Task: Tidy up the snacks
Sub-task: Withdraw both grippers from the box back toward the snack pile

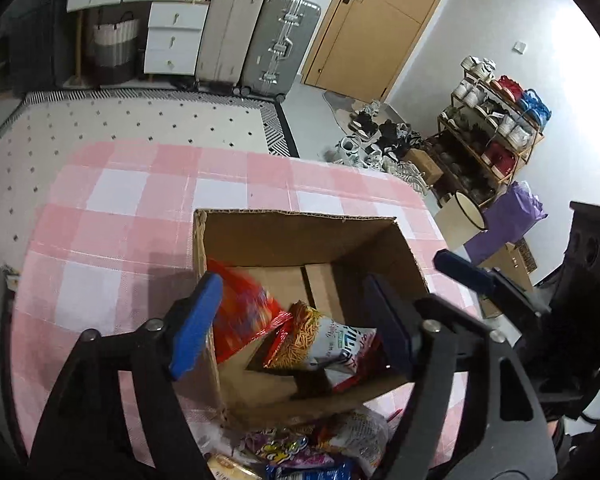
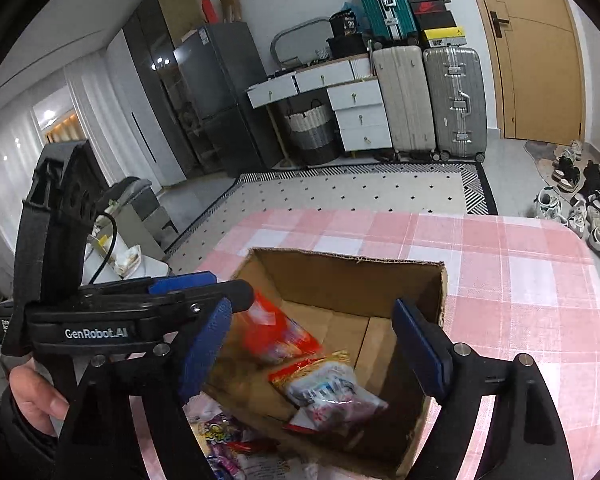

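An open cardboard box (image 1: 300,236) stands on the pink checked tablecloth (image 1: 120,208); it also shows in the right wrist view (image 2: 340,276). Inside lies a packet of stick snacks (image 1: 324,340), also seen from the right (image 2: 328,392). A blurred red packet (image 1: 240,312) is in the air at the box's left wall, seen too in the right wrist view (image 2: 276,332). My left gripper (image 1: 292,320) is open over the box, holding nothing. My right gripper (image 2: 316,352) is open over the box, empty. Several loose snack packets (image 1: 300,452) lie on the cloth in front of the box.
The table's far edge drops to a dotted rug (image 2: 360,188). Beyond stand suitcases (image 2: 452,100), white drawers (image 2: 360,116) and a door (image 2: 536,60). A shoe rack (image 1: 496,128) and shoes are at the right. The person's hand (image 2: 36,396) holds the left gripper's body.
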`<state>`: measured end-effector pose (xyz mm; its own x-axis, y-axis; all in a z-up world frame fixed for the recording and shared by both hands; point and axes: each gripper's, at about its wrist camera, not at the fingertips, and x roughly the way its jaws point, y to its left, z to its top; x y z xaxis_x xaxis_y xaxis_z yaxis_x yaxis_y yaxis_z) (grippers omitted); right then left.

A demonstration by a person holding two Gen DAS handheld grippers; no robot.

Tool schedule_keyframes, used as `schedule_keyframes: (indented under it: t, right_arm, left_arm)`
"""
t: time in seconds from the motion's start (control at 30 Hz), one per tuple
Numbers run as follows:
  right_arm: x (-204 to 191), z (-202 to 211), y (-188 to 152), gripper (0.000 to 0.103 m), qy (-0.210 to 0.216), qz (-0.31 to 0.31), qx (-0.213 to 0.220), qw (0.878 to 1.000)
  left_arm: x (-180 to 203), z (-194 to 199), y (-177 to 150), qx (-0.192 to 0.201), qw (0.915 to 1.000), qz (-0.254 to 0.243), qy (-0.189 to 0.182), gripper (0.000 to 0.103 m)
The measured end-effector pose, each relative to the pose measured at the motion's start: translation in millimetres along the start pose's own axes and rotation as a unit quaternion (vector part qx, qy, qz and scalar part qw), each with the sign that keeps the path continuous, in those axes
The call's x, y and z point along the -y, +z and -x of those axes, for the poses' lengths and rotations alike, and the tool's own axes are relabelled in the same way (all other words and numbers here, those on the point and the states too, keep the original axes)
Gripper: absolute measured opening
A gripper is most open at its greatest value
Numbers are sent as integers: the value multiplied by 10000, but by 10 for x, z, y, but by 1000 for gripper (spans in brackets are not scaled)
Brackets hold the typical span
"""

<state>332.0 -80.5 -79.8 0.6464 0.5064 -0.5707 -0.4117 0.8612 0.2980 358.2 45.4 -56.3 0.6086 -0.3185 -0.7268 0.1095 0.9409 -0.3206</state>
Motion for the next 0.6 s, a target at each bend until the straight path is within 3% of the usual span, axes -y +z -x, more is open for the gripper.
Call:
schedule_keyframes:
  t: [0.37, 0.6]
  right_arm:
    - [-136, 851, -122, 90, -71, -25, 637, 9979]
    - [-330, 1247, -306, 91, -34, 125, 832, 9964]
  left_arm:
    - [171, 752, -372, 392, 9991, -72, -128, 80]
    - [346, 1236, -621, 706, 9972, -249, -4, 83]
